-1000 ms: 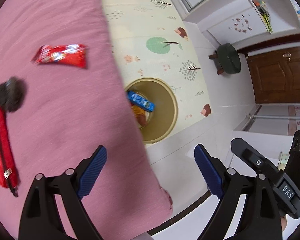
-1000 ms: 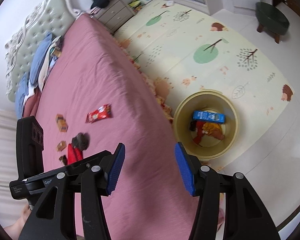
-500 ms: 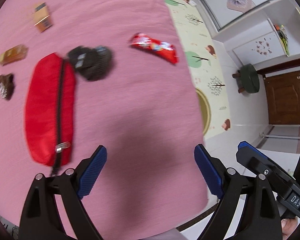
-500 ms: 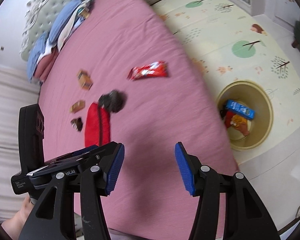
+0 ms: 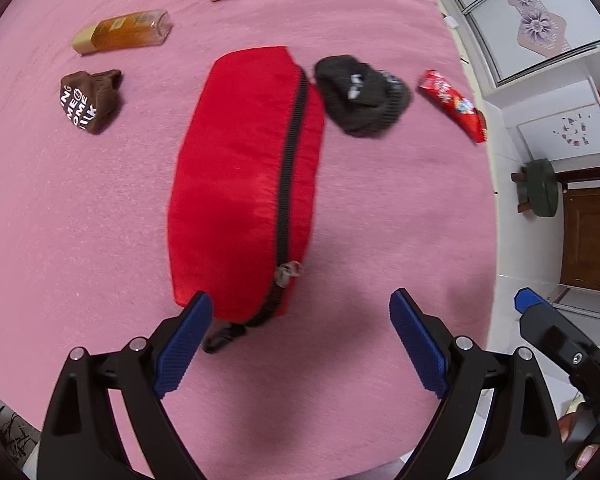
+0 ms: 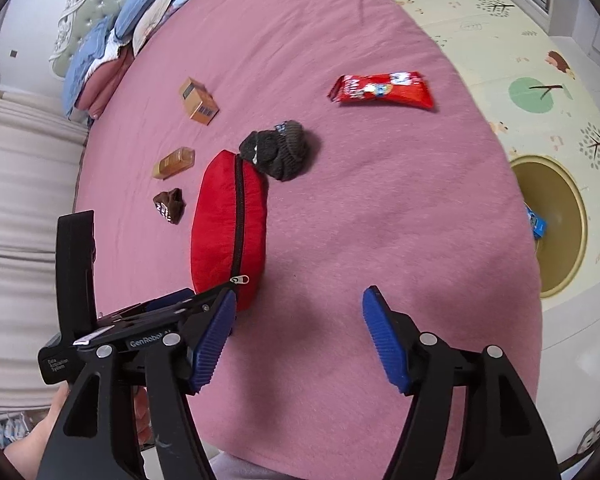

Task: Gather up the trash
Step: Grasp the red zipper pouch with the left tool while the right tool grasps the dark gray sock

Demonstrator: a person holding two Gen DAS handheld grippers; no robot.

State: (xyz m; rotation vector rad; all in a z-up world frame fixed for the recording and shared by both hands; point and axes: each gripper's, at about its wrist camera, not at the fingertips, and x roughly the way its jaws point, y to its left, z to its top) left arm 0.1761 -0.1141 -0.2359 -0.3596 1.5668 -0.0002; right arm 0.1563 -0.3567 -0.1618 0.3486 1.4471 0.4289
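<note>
On the pink bed (image 5: 100,220), a brown wrapper (image 5: 90,100) is seen at 10 o'clock, a red pouch (image 5: 240,184) at centre and a red snack packet (image 5: 452,105) at 2 o'clock. The left gripper (image 5: 300,340) and right gripper (image 6: 296,336) are held spread wide, nothing gripped. The bin (image 6: 556,224) is seen at 3 o'clock

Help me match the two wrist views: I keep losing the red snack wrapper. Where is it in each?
Left wrist: the red snack wrapper lies upper right, near the bed's edge.
Right wrist: the wrapper lies upper centre, flat on the pink bedspread.
Shared landmark: the red zip pouch, with the dark sock bundle between it and the wrapper.
</note>
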